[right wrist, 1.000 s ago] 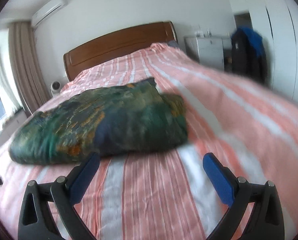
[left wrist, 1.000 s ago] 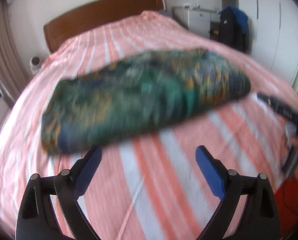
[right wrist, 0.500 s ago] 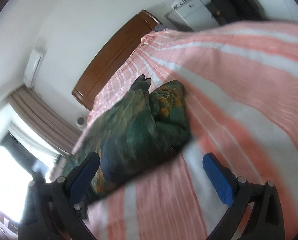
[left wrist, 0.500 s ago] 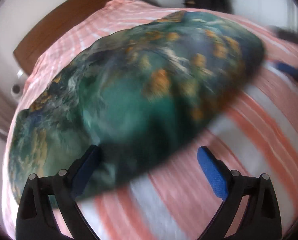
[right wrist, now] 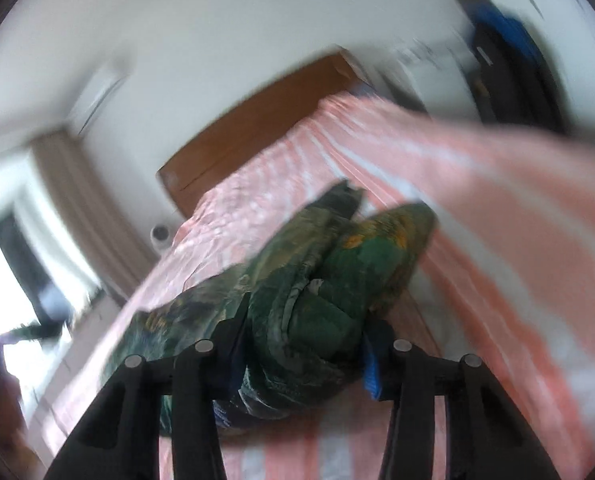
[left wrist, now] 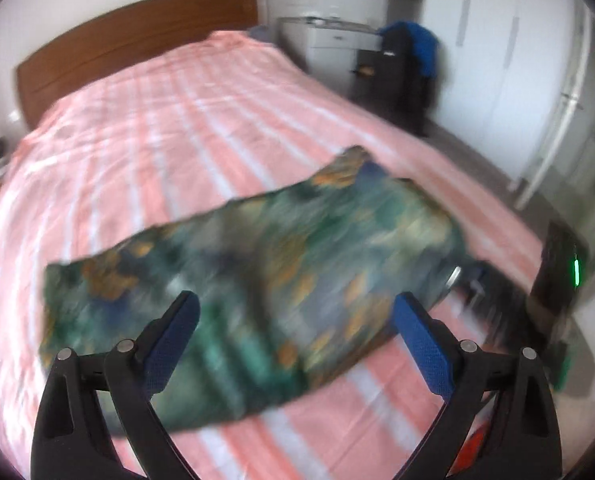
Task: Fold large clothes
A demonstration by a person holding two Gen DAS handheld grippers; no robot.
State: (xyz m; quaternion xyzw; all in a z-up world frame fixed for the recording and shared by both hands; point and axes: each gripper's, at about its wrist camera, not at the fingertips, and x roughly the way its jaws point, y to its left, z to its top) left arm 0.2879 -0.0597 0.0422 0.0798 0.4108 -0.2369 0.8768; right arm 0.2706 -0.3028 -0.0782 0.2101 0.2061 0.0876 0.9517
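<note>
Green-and-blue patterned fabric with orange flecks, that's the garment point(left wrist: 257, 292), lying as a long folded band across the near end of the bed point(left wrist: 169, 128), on its pink and white striped cover. One end of it is bunched in the right hand-held gripper point(right wrist: 303, 360): the fingers are drawn in close on a thick wad of layered cloth, so that one has a firm hold. In the left wrist view the same end sits at the far right of the band, where a dark blurred shape touches the fabric. The left hand-held gripper point(left wrist: 295, 320) hovers over the middle of the band with its blue-padded fingers spread wide and nothing between them.

Judging the progress: the garment is already several layers thick and narrowed to a strip, so the early folds look done. What seems left is bringing the gripped end across toward the other end to shorten the strip, then a final tidy. The blur makes the edges hard to read, so how neatly the layers line up I cannot tell.

Beyond the bed stand a wooden headboard point(left wrist: 137, 36) and white wardrobe doors point(left wrist: 509, 64).
</note>
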